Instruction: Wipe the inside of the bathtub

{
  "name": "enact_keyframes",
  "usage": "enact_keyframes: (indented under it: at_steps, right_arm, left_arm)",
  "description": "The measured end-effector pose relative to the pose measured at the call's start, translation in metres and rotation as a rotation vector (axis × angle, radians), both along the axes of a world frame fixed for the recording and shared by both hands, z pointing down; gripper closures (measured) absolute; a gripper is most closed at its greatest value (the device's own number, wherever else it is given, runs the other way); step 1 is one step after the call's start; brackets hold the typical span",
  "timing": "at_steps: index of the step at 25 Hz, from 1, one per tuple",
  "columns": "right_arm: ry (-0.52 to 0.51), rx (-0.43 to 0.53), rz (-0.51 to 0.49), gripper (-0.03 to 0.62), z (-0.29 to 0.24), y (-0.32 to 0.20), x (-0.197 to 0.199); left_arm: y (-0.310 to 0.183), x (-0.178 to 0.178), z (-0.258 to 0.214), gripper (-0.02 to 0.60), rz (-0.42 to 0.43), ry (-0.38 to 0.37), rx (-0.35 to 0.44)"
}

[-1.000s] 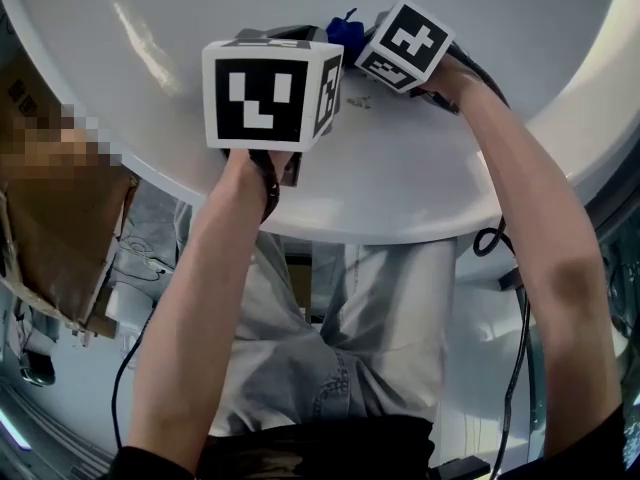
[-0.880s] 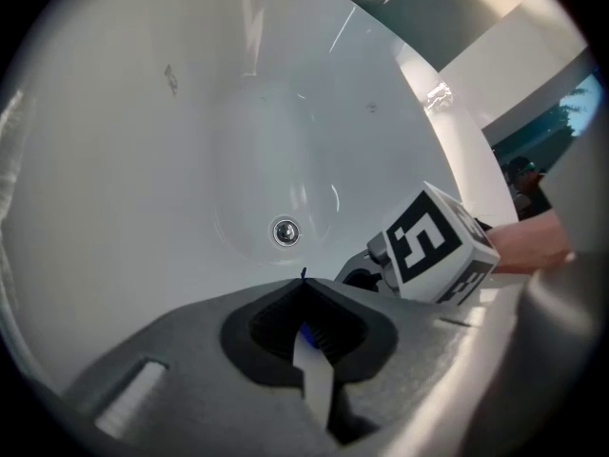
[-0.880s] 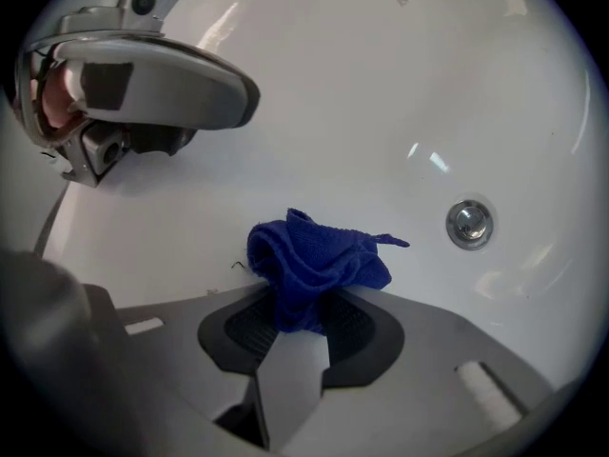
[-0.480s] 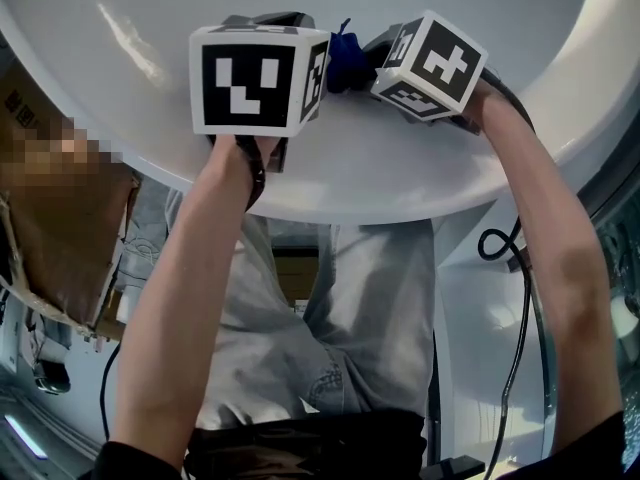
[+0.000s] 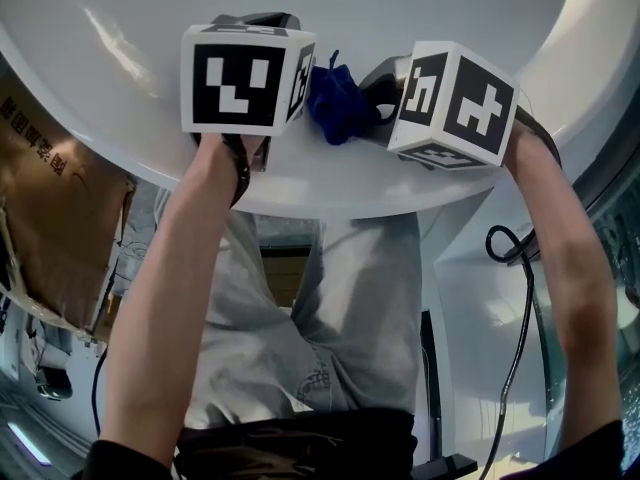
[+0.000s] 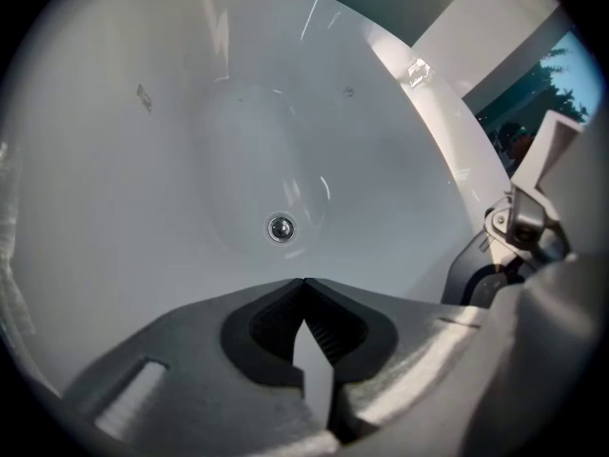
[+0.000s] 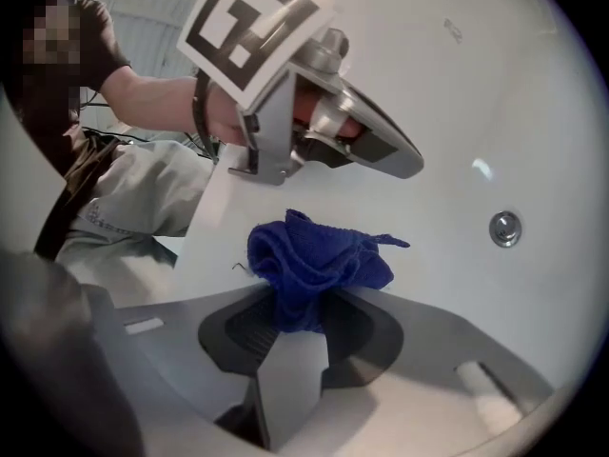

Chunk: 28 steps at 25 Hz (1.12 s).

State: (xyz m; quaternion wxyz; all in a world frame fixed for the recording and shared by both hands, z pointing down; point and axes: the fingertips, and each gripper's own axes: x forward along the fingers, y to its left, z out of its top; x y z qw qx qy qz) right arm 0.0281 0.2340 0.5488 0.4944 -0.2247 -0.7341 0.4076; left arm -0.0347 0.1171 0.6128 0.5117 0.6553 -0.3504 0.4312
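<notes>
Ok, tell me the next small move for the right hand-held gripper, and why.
Probably press the blue cloth down onto the bathtub wall and sweep towards the drain. The right hand-held gripper is shut on the cloth, which bunches out past its jaws, with bare white wall ahead.

Glossy, smooth white bathtub point(image 6: 124, 160); shiny metal drain point(image 6: 280, 228); soft, nubbly blue cloth point(image 7: 319, 260); matt brown cardboard point(image 5: 50, 218)

The left forearm point(image 5: 170, 298) and right forearm point(image 5: 575, 278) stretch forward side by side. The left hand-held gripper point(image 6: 303, 291) has its jaws meeting at the tips with nothing between them. The right hand-held gripper point(image 7: 300, 303) is clamped on a bunched blue cloth point(image 7: 319, 260).
</notes>
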Motion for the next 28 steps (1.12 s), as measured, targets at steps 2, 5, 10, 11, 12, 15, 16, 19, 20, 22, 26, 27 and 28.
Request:
enact_keyframes:
  at_steps: [2,5,10,11,12,15,16,19,20,22,26,27,28]
  right_arm:
    - [-0.019,-0.014,-0.015,0.491,-0.012,0.004,0.0]
    - [-0.046,-0.014,-0.033,0.491,-0.028,0.009,-0.002]
    - [-0.074,-0.016,-0.03,0.491,-0.05,0.017,-0.002]
    - [-0.078,-0.017,-0.03,0.491,-0.054,0.017,-0.002]
    - [-0.083,-0.018,-0.031,0.491,-0.059,0.019,-0.002]
    - [-0.098,-0.029,-0.04,0.491,-0.073,0.024,-0.002]
    - [-0.104,-0.033,-0.045,0.491,-0.078,0.025,-0.001]
    - [-0.131,-0.042,-0.064,0.49,-0.087,0.029,-0.002]
    - [-0.137,-0.049,-0.07,0.49,-0.089,0.03,-0.002]
    - [-0.142,-0.058,-0.077,0.485,-0.089,0.03,-0.003]
    - [-0.168,-0.043,-0.049,0.485,-0.09,0.018,-0.01]
    - [-0.166,-0.038,-0.028,0.485,-0.089,0.012,-0.012]
    - [-0.16,-0.021,-0.01,0.485,-0.085,0.003,-0.012]
  left_arm:
    - [0.0,0.001,0.0,0.577,-0.005,0.006,-0.003]
    - [-0.002,0.0,-0.001,0.577,-0.016,0.01,0.007]
    - [-0.001,0.002,-0.001,0.577,-0.005,0.004,0.009]
    - [-0.001,0.003,-0.001,0.577,-0.004,0.004,0.009]
    - [0.0,0.003,-0.001,0.577,-0.003,0.003,0.008]
    - [0.003,0.003,-0.001,0.577,0.005,0.0,0.002]
    - [0.003,0.003,-0.001,0.577,0.008,0.001,0.002]
    - [0.004,0.003,0.003,0.577,0.011,0.0,0.002]
    - [0.005,0.003,0.004,0.577,0.011,0.001,0.0]
    - [0.005,0.002,0.006,0.577,0.008,0.003,-0.001]
    - [0.005,0.002,0.005,0.577,-0.005,0.01,-0.003]
    - [0.003,0.003,0.005,0.577,-0.015,0.017,-0.004]
    - [0.002,0.003,0.004,0.577,-0.029,0.027,-0.006]
